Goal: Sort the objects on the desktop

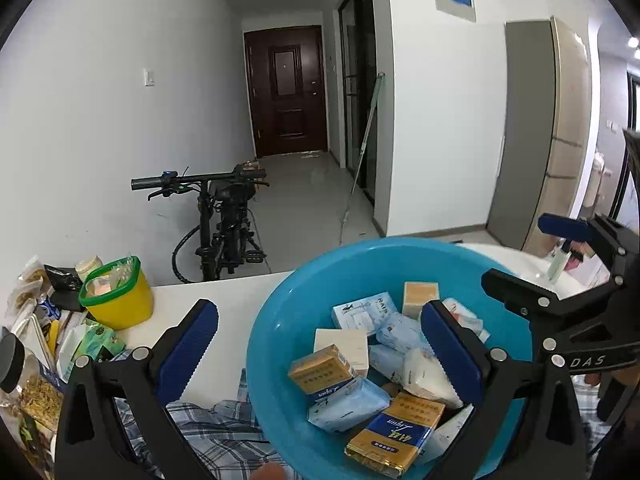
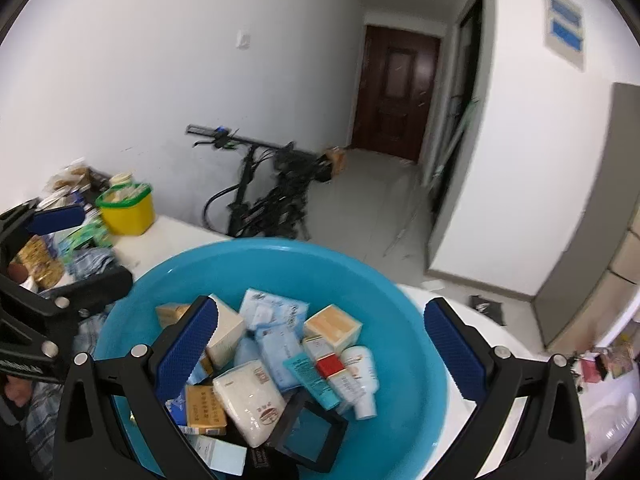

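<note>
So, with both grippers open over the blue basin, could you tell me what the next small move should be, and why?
Probably lower the right hand-held gripper onto the white bottle in the blue basin and close on it. Its jaws stand wide open and empty, and the bottle lies on top of the pile, clear of the boxes and tissue packs, so it looks the easiest thing to lift out first.

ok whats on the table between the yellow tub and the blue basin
Mostly bare white tabletop between the yellow tub and blue basin, seen in the left wrist view; plaid cloth lies nearer the camera.
</note>
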Motion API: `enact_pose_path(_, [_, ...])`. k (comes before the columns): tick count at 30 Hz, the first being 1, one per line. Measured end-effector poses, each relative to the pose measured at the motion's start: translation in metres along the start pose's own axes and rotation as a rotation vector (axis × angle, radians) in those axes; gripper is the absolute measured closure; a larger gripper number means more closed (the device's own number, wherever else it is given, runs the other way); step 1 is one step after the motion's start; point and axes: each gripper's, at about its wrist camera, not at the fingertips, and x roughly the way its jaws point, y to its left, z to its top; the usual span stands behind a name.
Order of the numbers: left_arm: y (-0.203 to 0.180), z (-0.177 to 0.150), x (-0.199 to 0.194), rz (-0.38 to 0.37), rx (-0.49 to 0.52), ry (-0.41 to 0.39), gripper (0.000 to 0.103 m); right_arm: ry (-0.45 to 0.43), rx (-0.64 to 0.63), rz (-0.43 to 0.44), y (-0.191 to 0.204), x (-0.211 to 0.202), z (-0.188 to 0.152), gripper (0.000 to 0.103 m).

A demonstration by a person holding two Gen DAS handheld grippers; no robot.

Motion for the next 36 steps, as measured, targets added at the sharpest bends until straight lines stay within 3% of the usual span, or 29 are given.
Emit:
enact_pose_path(7, [0.015, 0.005, -0.018, -0.032, -0.036, -0.023, 0.0, 0.027, -0.041, -0.132, 0.015, -0.048, -0.017, 0.0])
enact_pose_path(12, [0.017, 0.009, -0.033, -0.046, -0.046, -0.052, 0.0, 0.012, -0.075, -0.213, 0.033, -0.099, -0.051, 0.0])
enact_pose_path(17, [0.009, 0.01, -0.039, -0.017, -0.022, -0.061, 0.0, -0.011, 0.001, -0.174, 0.036, -0.121, -0.095, 0.0])
enact_pose_path(19, [0.005, 0.01, -0.038, 0.002, -0.01, -0.06, 0.0, 0.017, 0.056, -0.176, 0.032, -0.12, -0.113, 0.0])
enact_pose_path(26, [-0.007, 0.006, -0.033, -0.01, 0.007, -0.053, 0.0, 0.117, 0.14, -0.054, 0.029, -0.104, -0.166, 0.0])
enact_pose_path(36, [-0.043, 0.0, -0.034, 0.008, 0.086, -0.062, 0.0, 0.143, 0.184, 0.005, 0.021, -0.106, -0.196, 0.0])
